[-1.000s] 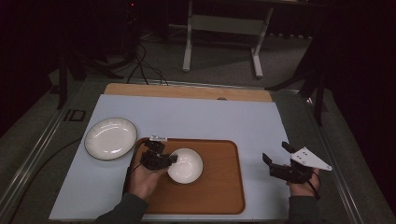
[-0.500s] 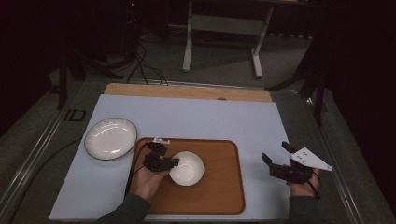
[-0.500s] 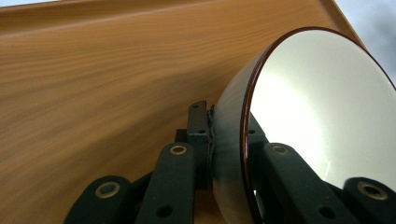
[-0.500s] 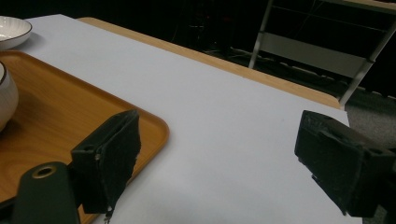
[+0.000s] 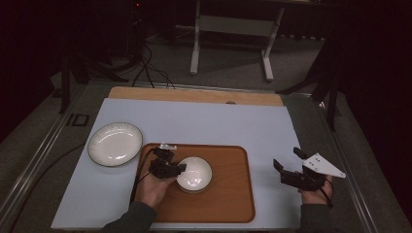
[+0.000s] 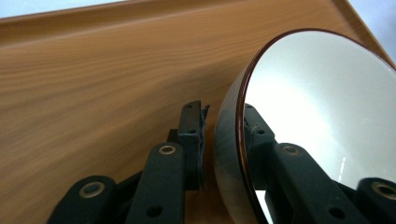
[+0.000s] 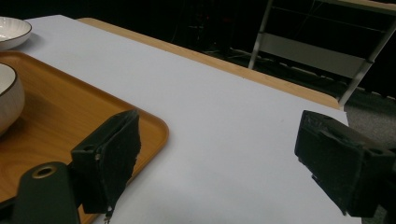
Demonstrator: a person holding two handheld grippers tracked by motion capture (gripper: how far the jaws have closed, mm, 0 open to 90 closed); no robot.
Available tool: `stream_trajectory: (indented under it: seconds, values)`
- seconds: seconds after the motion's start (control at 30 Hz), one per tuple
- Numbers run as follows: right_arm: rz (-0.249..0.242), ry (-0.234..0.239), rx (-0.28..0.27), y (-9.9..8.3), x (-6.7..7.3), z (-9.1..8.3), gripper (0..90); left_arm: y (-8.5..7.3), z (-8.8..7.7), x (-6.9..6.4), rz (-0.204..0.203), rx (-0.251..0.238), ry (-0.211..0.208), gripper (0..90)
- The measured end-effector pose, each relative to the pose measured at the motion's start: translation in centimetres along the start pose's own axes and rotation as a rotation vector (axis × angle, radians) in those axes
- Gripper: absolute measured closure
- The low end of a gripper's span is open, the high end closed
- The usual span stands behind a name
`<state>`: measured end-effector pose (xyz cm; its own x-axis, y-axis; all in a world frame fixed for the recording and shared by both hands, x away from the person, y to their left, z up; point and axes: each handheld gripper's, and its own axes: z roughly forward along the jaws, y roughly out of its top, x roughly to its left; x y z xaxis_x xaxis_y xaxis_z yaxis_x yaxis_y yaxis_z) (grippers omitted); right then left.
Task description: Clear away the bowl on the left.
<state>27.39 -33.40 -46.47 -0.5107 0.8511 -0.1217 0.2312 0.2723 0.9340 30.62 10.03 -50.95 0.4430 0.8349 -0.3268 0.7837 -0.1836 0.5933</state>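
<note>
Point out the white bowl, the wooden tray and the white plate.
Round white bowl (image 5: 195, 174), high view, inner bottom.
Brown wooden tray (image 5: 228, 194), high view, bare floor.
Round white ribbed plate (image 5: 114, 143), high view, centre.

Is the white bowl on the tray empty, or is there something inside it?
Empty. The bowl stands upright on the wooden tray, and its white inside looks bare in the high view and the left gripper view.

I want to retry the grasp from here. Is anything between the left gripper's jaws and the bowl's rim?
No. The left gripper already straddles the rim of the bowl on the tray; its jaws have just been opening, one jaw outside the wall with a small gap, one inside.
</note>
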Motion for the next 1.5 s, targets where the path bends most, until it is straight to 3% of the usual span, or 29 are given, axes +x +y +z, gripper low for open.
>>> stream_trajectory:
  seconds: [0.3, 0.63, 0.8, 1.2, 1.4, 1.5]
  values:
    - [0.001, -0.002, -0.006, 0.0, 0.0, -0.1, 13.8, 0.7, -2.6, 0.4, 0.027, -0.077, -0.005, 66.4]
    - [0.000, 0.000, -0.012, 0.0, 0.0, -0.1, 13.8, 1.3, -6.0, 0.7, 0.100, -0.169, 0.062, 59.5]
    - [-0.002, 0.002, -0.013, 0.0, 0.0, -0.1, 13.8, 1.4, -7.8, 1.2, 0.109, -0.222, 0.104, 56.3]
    - [0.002, 0.003, -0.006, 0.0, 0.0, -0.1, 13.8, 0.2, -11.4, 3.0, 0.180, -0.292, 0.295, 49.9]
    - [-0.010, 0.018, 0.010, -0.1, 0.2, 0.1, 13.8, -1.3, -13.0, 4.7, 0.165, -0.343, 0.383, 45.8]
    - [-0.010, 0.022, 0.013, -0.1, 0.2, 0.2, 13.8, -2.3, -13.6, 6.0, 0.128, -0.355, 0.424, 42.5]
